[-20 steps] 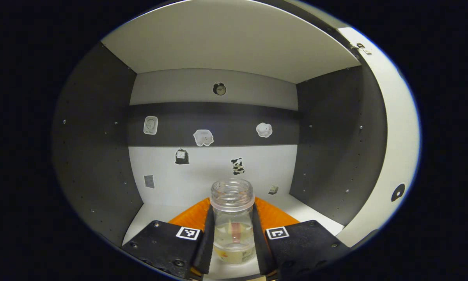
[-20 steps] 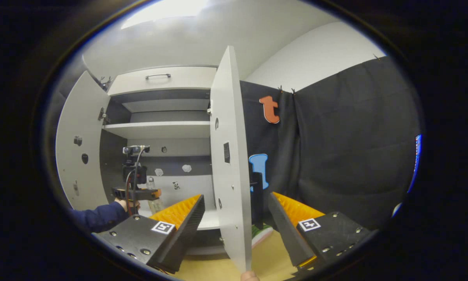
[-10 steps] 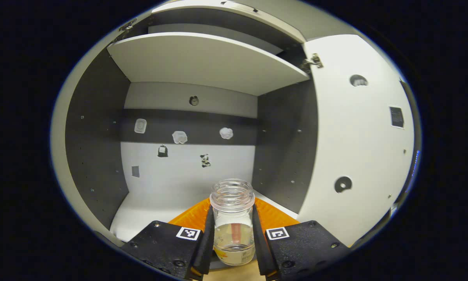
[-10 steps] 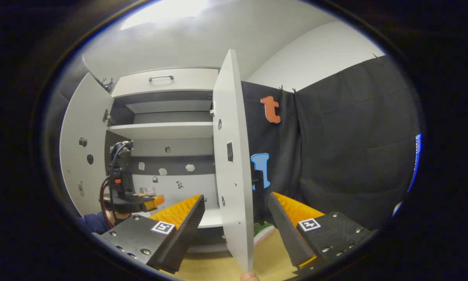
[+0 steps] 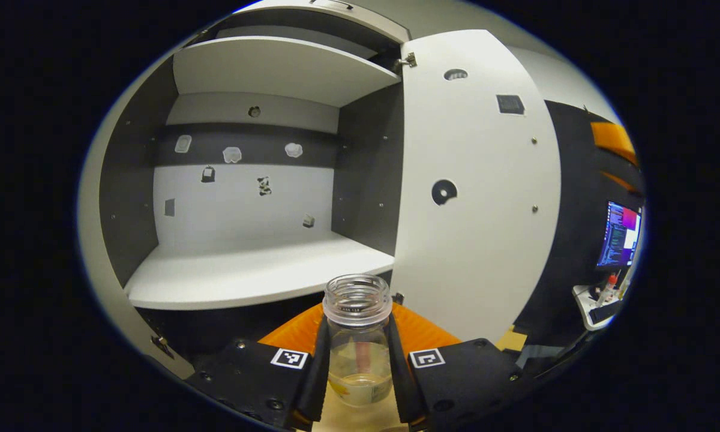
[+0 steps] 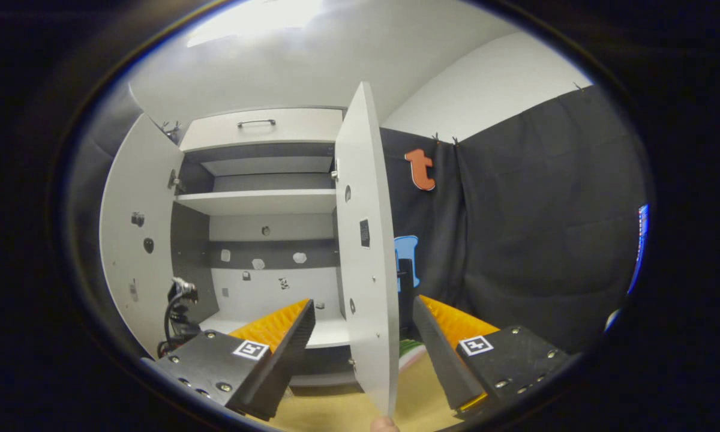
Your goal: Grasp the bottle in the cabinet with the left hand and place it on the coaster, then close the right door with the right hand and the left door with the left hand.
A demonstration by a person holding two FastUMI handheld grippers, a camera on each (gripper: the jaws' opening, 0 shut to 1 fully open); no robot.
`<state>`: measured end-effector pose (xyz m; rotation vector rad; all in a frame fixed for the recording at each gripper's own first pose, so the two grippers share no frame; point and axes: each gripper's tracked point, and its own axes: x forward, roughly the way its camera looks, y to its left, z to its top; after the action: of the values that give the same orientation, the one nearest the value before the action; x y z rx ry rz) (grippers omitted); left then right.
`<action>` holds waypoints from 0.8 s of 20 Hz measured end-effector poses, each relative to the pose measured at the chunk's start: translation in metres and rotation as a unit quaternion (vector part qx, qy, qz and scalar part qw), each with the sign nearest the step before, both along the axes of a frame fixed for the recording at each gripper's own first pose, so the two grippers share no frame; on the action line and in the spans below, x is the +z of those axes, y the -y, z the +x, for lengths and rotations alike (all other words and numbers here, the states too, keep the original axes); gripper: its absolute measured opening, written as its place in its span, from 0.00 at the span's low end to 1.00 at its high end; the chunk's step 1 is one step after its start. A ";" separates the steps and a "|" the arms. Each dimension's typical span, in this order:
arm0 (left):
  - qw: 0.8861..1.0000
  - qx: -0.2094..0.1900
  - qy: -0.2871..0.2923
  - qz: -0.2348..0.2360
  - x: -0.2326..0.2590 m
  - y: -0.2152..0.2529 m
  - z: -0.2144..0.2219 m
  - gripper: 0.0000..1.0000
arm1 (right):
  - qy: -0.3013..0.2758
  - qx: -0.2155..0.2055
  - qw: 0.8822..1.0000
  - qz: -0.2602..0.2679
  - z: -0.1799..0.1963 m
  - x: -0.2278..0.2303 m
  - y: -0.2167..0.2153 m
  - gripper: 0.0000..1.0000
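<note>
Left gripper view — bottle (image 5: 358,336) clamped by hand-held gripper (image 5: 358,366), outside cabinet's (image 5: 258,282) front edge.

My fingers (image 5: 318,366) cover both sides of the bottle (image 5: 358,342); its base is cut off at the frame bottom. Cabinet stickers (image 5: 232,155) too small to make out. Left door (image 6: 135,240) lower edge hidden behind my right gripper (image 6: 360,342).
</note>
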<state>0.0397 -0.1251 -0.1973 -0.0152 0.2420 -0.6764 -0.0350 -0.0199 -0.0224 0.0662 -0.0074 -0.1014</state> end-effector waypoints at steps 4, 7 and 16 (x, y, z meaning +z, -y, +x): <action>0.999 -0.022 -0.034 0.001 -0.048 0.004 -0.034 0.47 | 0.011 -0.004 1.000 0.002 -0.003 0.007 0.000 0.99; 0.997 -0.033 -0.071 -0.006 -0.083 0.004 -0.055 0.48 | 0.013 -0.005 1.000 0.004 -0.003 0.007 0.000 0.95; 0.990 -0.040 -0.135 0.021 -0.160 0.000 -0.097 0.48 | 0.008 -0.011 1.000 -0.005 0.000 0.004 0.003 0.99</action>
<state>-0.0572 -0.1250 -0.3569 -0.0573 0.5204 -0.7497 -0.0351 -0.0232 -0.0184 0.0565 -0.0252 -0.1237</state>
